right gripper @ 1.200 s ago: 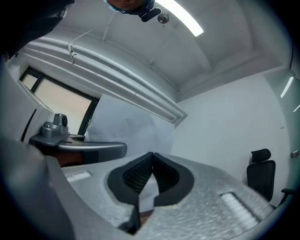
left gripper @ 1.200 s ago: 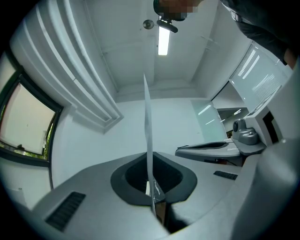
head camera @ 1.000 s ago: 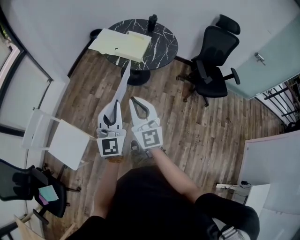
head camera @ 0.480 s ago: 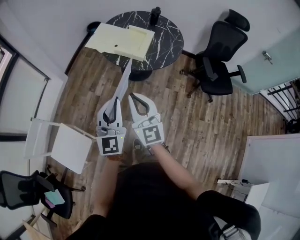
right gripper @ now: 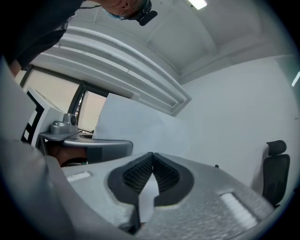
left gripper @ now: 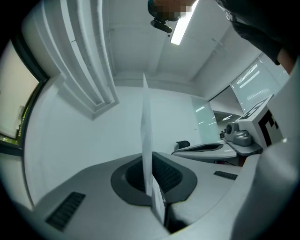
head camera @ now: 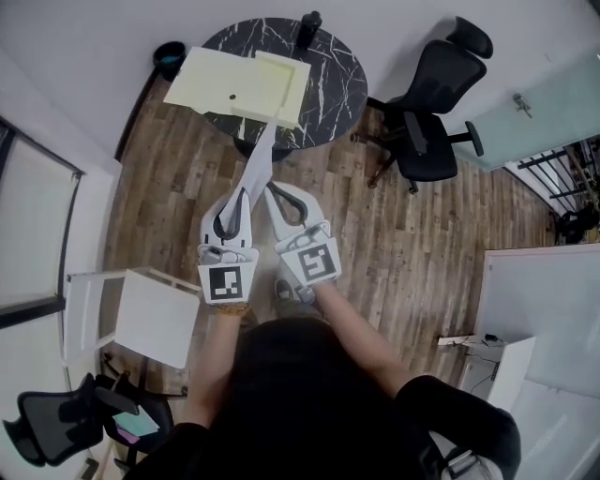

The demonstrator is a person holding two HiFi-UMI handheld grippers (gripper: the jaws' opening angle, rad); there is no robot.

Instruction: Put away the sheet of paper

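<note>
A white sheet of paper (head camera: pixel 257 167) stands on edge between my two grippers and reaches toward the round black marble table (head camera: pixel 333 89). My left gripper (head camera: pixel 241 195) is shut on the sheet's near edge; in the left gripper view the paper (left gripper: pixel 146 136) rises edge-on from the closed pads (left gripper: pixel 164 178). My right gripper (head camera: pixel 272 191) is shut on it too, with a paper corner (right gripper: pixel 147 196) pinched between the ribbed pads (right gripper: pixel 165 177) and the sheet (right gripper: pixel 140 131) spreading left. A pale yellow flat box (head camera: pixel 234 84) lies on the table, just beyond the paper's far end.
A dark bottle (head camera: pixel 308 25) stands at the table's far rim. A black office chair (head camera: pixel 427 103) sits to the right, a white folding chair (head camera: pixel 141 314) to my left, another dark chair (head camera: pixel 56 431) at bottom left. A dark bin (head camera: pixel 170 56) stands by the wall.
Both grippers have moved forward with the sheet, and the table and yellow box now lie nearer its far end. The white folding chair has slid back toward the lower left.
</note>
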